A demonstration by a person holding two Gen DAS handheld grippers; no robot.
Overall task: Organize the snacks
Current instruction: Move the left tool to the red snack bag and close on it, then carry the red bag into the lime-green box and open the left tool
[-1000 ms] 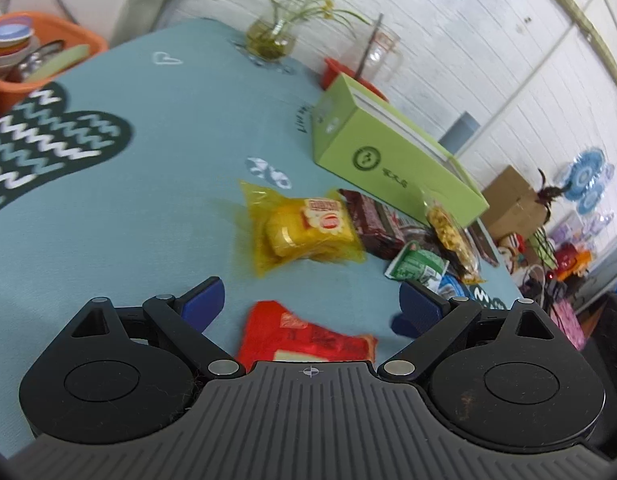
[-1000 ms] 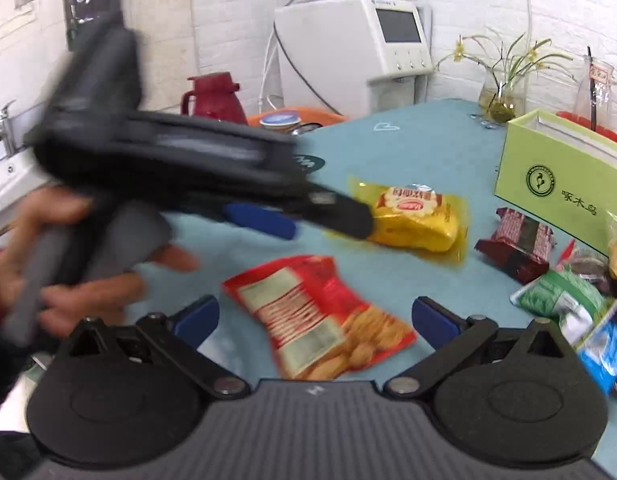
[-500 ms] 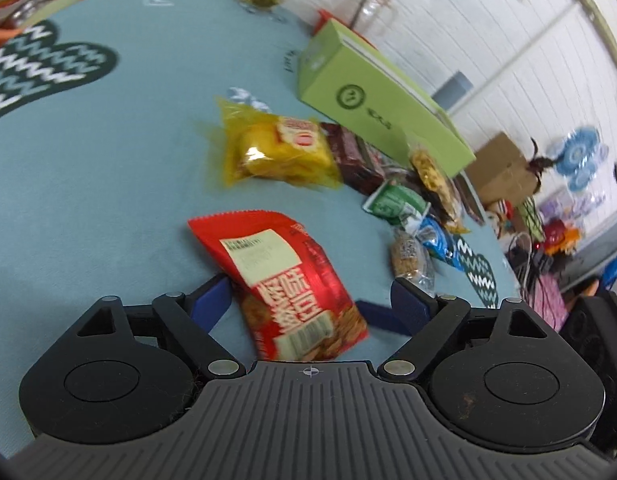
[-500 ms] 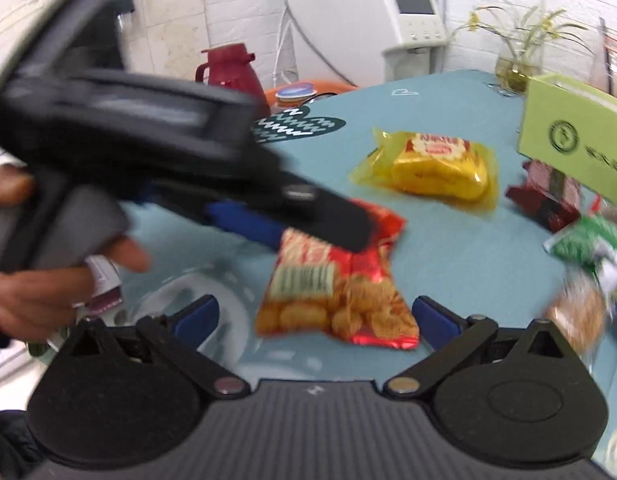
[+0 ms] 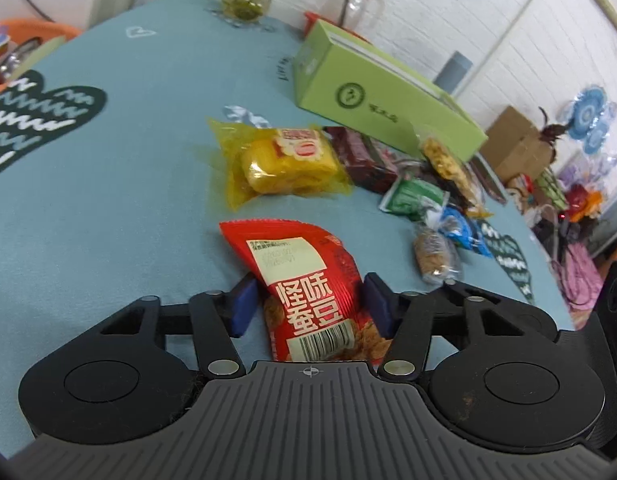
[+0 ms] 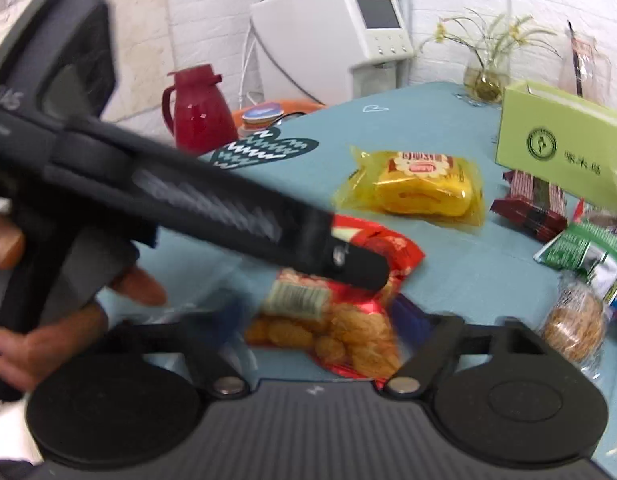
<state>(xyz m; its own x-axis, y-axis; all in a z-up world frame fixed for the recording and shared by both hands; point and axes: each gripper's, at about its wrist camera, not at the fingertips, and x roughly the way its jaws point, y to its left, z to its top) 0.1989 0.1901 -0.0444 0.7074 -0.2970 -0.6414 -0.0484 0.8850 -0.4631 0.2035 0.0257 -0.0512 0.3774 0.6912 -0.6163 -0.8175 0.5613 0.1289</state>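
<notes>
The red packet (image 5: 308,292) lies on the worktop (image 5: 148,160), lengthwise between both hand-held grippers. Left hand-held gripper (image 5: 308,308) has just closed, pinching it; right hand-held gripper (image 6: 320,320) closing, not yet touching.

I see the red snack packet (image 5: 308,280) lying flat on the blue tablecloth (image 5: 128,184), barcode end nearest me.

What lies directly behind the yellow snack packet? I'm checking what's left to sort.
Behind the yellow transparent snack packet is bare blue tablecloth, then a green cardboard box. Whatever stands behind the box's base is hidden.
</notes>
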